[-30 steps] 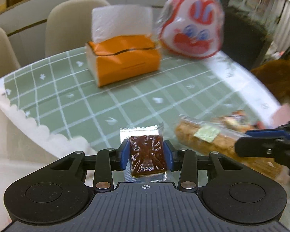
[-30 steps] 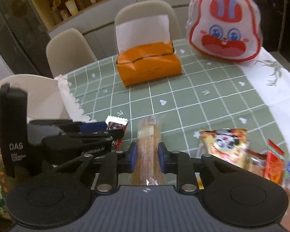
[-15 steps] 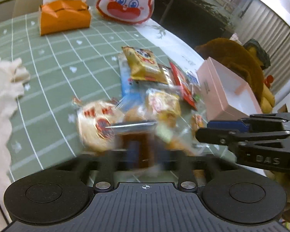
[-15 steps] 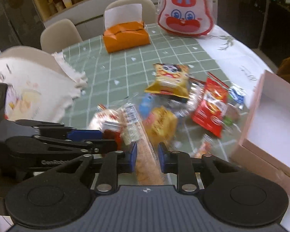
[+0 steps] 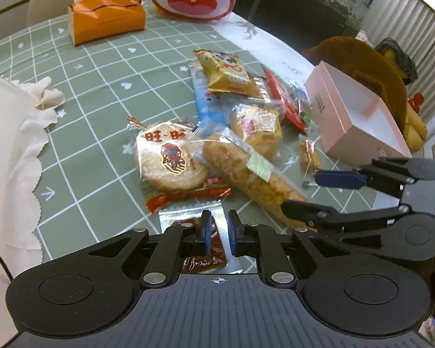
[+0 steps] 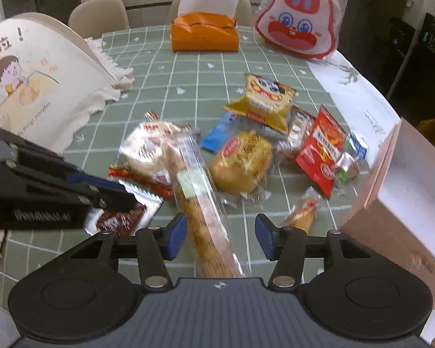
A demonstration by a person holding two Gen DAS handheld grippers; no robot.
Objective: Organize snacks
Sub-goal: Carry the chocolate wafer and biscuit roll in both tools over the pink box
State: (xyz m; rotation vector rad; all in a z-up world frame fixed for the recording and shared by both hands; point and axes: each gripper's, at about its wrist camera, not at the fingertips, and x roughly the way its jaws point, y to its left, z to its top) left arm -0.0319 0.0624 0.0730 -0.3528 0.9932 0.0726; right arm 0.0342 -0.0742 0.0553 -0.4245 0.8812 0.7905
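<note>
Your left gripper (image 5: 217, 233) hangs over the dark sachet (image 5: 204, 256), fingers narrowly parted. Your right gripper (image 6: 219, 239), fingers spread, straddles the long biscuit pack (image 6: 206, 211) near the pink box (image 6: 391, 208).

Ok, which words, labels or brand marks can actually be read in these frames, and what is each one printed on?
"旺旺": on the round rice cracker pack in clear wrap.
"啦!": on the cream cartoon-printed cloth, above the drawn child.
Too blurred: the slanted line lower on that cloth, and the lettering on the side of the black left gripper.
Too small: the marks on the pink cardboard box and the print on the other snack packs.
</note>
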